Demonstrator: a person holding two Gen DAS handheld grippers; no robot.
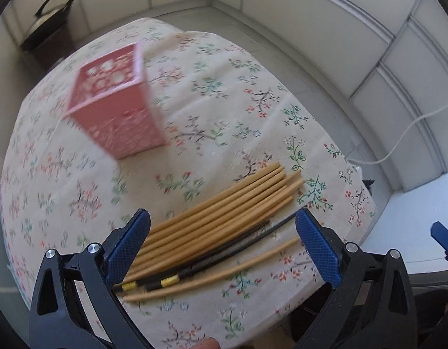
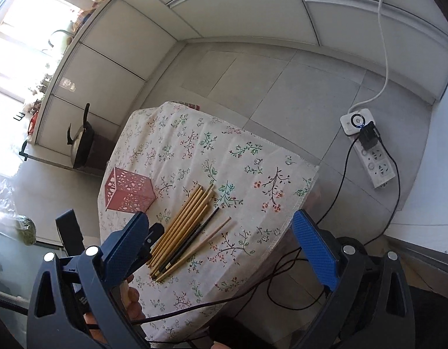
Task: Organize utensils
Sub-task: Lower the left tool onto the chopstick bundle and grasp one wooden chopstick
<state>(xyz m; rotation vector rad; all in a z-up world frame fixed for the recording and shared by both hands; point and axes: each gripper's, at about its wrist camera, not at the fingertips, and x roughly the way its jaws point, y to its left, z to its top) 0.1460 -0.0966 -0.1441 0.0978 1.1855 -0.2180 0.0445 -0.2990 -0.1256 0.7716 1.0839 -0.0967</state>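
A bundle of tan chopsticks (image 1: 221, 212) (image 2: 184, 222) lies on the floral tablecloth (image 1: 224, 93) (image 2: 238, 160), with a black pair with yellow bands (image 1: 212, 258) (image 2: 192, 238) and one loose tan stick (image 1: 224, 273) (image 2: 208, 240) beside it. A pink perforated holder (image 1: 113, 104) (image 2: 129, 193) stands upright to their left, blurred in the left wrist view. My left gripper (image 1: 222, 244) hangs open just above the handle ends of the chopsticks, nothing held. My right gripper (image 2: 221, 241) is open, higher up and off the table's near right edge.
The small table drops off on all sides to a grey tiled floor (image 2: 282, 87). A white power strip (image 2: 369, 148) with cables lies on the floor to the right. A dark pan on a stool (image 2: 81, 145) stands behind the table's left. White cabinet panels (image 1: 311, 5) line the walls.
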